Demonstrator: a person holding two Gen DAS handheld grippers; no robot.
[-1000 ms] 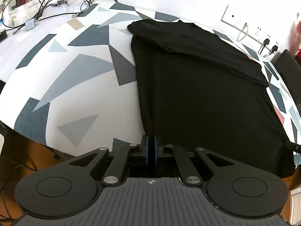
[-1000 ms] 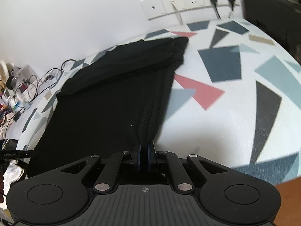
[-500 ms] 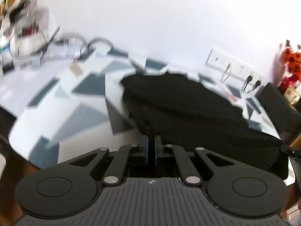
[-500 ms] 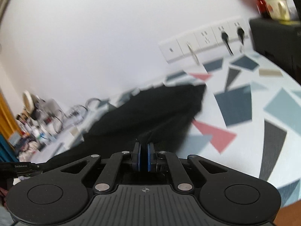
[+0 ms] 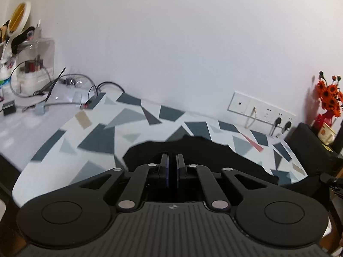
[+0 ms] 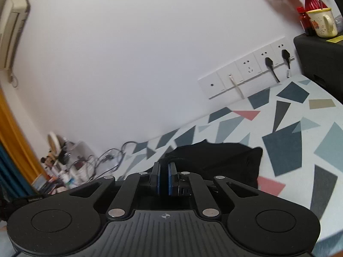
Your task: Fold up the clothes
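Observation:
A black garment [image 5: 205, 150] lies on the table with the white cloth printed with grey and blue triangles [image 5: 96, 137]. My left gripper [image 5: 172, 160] is shut on the garment's near edge and holds it lifted toward the far side. My right gripper [image 6: 164, 167] is shut on the other near corner of the garment [image 6: 225, 158], also lifted. The cloth bunches just past both sets of fingertips, folded over itself. Most of the garment is hidden behind the gripper bodies.
A wall socket strip with plugs [image 6: 257, 68] runs along the back wall. Cables and clutter [image 5: 53, 90] sit at the table's far left. A black box [image 6: 321, 53] with a mug and red flowers stands at the right.
Both grippers rose and moved forward with the garment's near edge, carrying it over toward the far side. The garment, flat and spread a second ago, now looks doubled and much shorter.

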